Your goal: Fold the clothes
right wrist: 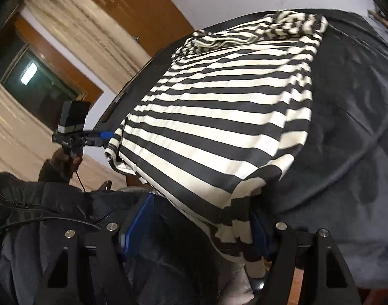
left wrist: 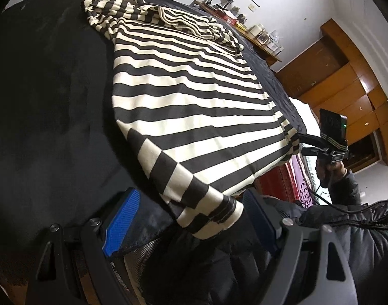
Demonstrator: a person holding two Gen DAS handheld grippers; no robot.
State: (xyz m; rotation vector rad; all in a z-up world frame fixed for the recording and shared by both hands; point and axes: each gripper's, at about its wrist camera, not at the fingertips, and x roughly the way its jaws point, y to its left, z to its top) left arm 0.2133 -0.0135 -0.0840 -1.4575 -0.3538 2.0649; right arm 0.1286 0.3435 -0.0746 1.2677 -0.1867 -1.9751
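Left wrist view: striped shirt lies flat on the dark bed, long axis running away from both hand-held grippers. Left hand-held gripper stands apart around one hem corner; right hand-held gripper likewise at the other, whose pinch only its own camera shows.

A black-and-cream striped shirt lies on a dark grey bed. Blue pads line the black tongs. Far cabinets are orange-brown.

Home bedroom: dark bedspread, wooden wardrobe, curtains, cluttered desk
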